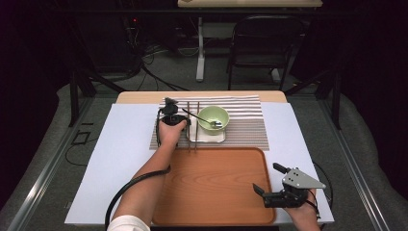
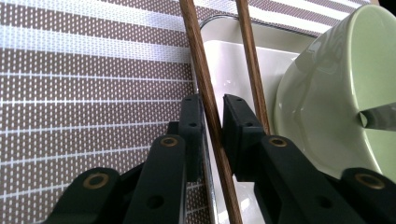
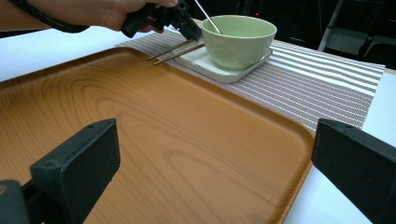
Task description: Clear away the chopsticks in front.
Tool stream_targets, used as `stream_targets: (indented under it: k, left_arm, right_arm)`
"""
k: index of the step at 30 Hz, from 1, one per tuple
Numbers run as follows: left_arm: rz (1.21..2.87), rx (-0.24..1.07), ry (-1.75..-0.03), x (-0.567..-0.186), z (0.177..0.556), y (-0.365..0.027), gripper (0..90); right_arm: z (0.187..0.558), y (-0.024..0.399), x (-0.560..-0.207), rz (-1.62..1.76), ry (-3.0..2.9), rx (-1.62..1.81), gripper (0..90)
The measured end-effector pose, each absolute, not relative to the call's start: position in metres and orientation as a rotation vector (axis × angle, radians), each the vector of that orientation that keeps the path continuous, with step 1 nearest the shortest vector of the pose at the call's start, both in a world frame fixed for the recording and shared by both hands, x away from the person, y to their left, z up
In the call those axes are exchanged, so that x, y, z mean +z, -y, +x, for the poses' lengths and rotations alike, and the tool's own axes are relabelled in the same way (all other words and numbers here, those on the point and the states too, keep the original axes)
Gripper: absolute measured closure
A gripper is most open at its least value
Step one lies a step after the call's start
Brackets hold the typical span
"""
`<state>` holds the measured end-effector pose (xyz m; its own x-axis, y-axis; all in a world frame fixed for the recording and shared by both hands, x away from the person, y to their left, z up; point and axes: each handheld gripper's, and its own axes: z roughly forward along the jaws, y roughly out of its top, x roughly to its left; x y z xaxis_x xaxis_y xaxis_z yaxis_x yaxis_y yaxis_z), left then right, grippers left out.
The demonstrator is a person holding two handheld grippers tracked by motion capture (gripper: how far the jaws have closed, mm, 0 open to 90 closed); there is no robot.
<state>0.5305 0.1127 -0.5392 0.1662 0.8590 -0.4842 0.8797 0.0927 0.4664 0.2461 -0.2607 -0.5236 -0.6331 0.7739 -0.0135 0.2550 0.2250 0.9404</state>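
Two brown chopsticks [image 1: 192,129] lie on the striped placemat [image 1: 245,127], their far ends resting on the edge of a white plate [image 1: 208,137]. On the plate stands a green bowl [image 1: 214,117] with a metal spoon [image 1: 196,116] leaning in it. My left gripper [image 2: 212,100] reaches down over the left chopstick [image 2: 208,109], which runs between its jaws; the left pad is against it and a thin gap shows at the right pad. In the high view my left gripper [image 1: 184,121] is just left of the bowl. My right gripper [image 1: 268,178] hovers open and empty over the wooden tray [image 1: 211,187].
The tray [image 3: 154,135] fills the near middle of the white table cover [image 1: 125,159], with the placemat [image 3: 303,79] just beyond it. A folding chair [image 1: 262,43] and a table leg stand behind the table. The left gripper's cable [image 1: 130,185] trails along the forearm.
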Motion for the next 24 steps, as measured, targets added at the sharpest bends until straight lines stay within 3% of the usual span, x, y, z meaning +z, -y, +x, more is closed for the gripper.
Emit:
stream_targets:
  k: [7, 24]
  left_arm:
    - [1.702, -0.067, -1.686, -0.5399, 0.5305, -0.1169, 84.5]
    - [1.658, -0.068, -1.703, -0.5389, 0.5247, -0.1208, 85.1]
  right_arm:
    - [0.2462, 0.2606, -0.5238, 0.938, -2.02, 1.405, 0.9]
    - [0.246, 0.2606, -0.5237, 0.939, -2.022, 1.405, 0.9]
